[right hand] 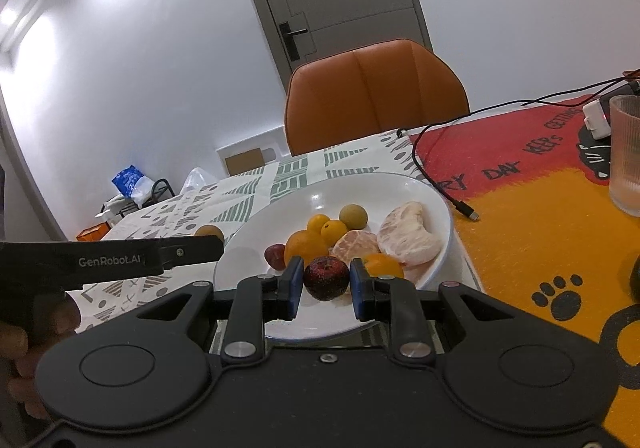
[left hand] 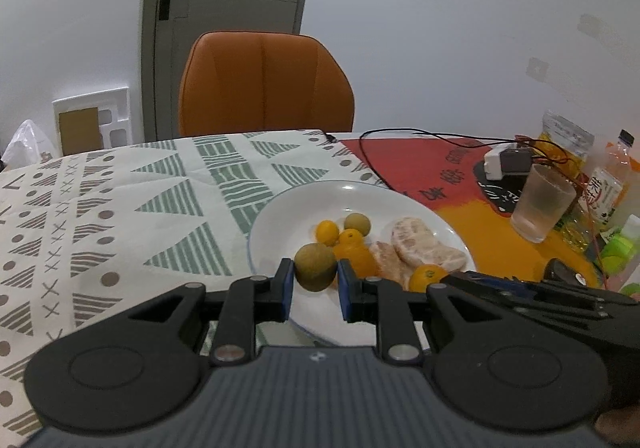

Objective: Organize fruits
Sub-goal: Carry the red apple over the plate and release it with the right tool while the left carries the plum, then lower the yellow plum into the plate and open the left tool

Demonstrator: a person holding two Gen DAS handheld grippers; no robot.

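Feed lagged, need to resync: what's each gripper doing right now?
Left gripper: shut on the brown-green round fruit.
Right gripper: shut on the dark red fruit.

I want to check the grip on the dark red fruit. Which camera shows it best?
The right wrist view: the dark red fruit sits centred between the right gripper pads, clamped over the white plate. The left wrist view does not show it.

Both cameras sit just behind their own gripper fingers, looking forward and somewhat down across the table from close by. The left wrist view faces the white plate [left hand: 280, 216] from its near left edge; the right wrist view is tilted, meeting it from the near right. Both share the plate, the orange chair [right hand: 376, 96], the door [left hand: 228, 8] and the red mat [right hand: 520, 152].
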